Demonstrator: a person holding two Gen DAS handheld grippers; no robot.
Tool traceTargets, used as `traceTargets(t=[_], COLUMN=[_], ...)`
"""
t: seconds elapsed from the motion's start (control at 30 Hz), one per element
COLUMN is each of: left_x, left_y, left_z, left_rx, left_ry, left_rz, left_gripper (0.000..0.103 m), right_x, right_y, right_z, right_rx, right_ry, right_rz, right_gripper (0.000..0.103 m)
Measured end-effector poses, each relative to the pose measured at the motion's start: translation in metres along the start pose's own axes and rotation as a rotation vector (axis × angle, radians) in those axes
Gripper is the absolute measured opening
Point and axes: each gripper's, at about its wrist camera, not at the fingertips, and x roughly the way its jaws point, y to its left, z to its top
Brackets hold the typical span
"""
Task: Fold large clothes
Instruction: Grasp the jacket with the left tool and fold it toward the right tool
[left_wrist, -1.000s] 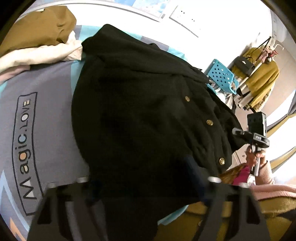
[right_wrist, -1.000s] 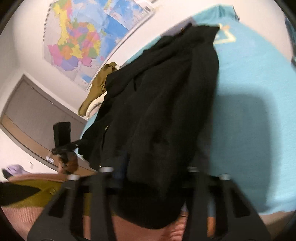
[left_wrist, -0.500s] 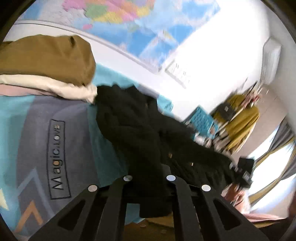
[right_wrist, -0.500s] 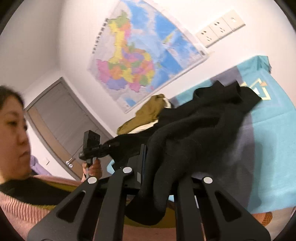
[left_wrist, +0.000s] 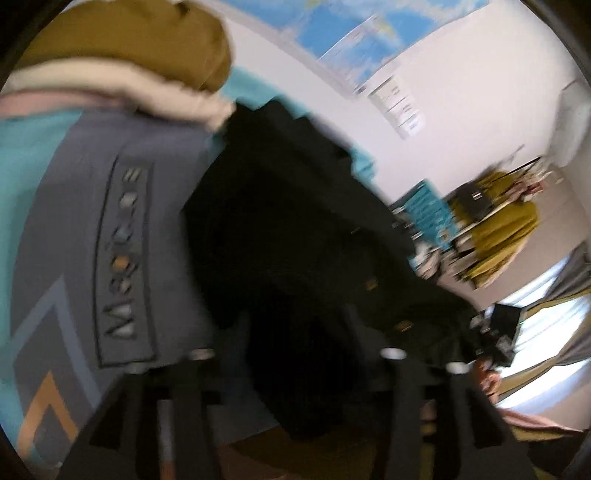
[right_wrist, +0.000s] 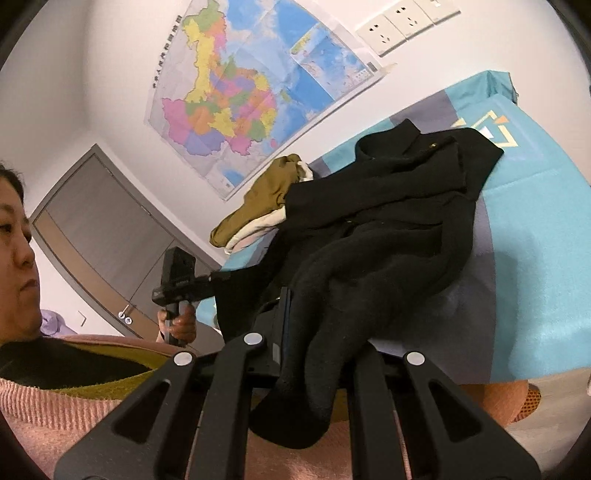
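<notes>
Coat (right_wrist: 388, 221) lies bunched and unfolded across the blue bedspread (right_wrist: 546, 229), my right gripper (right_wrist: 317, 354) clamped on its near hem, left gripper (left_wrist: 295, 347) seemingly pinching hem too though blur hides it, so folding's barely begun.

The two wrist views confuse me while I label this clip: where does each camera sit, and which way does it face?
Left wrist: on the left gripper, looking along its fingers over the black coat and bed cover toward the clothes rack; the right gripper shows at right.
Right wrist: on the right gripper, shut on the coat, facing the wall map; the person's face and left gripper show.
Shared: coat, bed cover, map, olive pile.
</notes>
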Motion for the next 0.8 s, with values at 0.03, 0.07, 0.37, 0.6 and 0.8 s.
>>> traceTargets(t=[0.03, 0.07, 0.37, 0.6, 0.8], left_x=[0.002, 0.003, 0.010, -0.012, -0.041], left_y=[0.005, 0.009, 0.000, -0.012, -0.029], left_z=[-0.002, -0.006, -0.028, -0.004, 0.052], left_rx=[-0.007, -0.013, 0.117, 0.043, 0.053], left_ry=[0.009, 0.018, 0.071, -0.036, -0.132], left_rz=[0.004, 0.009, 0.060, -0.093, -0.135], left_gripper=[0.058, 0.065, 0.041, 0.005, 0.003], right_x=[0.001, 0.000, 0.005, -0.004, -0.003], right_y=[-0.001, -0.002, 0.000, 0.009, 0.014], right_z=[-0.001, -0.002, -0.006, 0.011, 0.061], right_rx=[0.004, 0.009, 0.005, -0.006, -0.015], right_ry=[0.001, 0.002, 0.014, -0.059, -0.130], right_rz=[-0.001, -0.001, 0.000, 0.025, 0.053], right_gripper=[0.009, 0.009, 0.011, 0.011, 0.010])
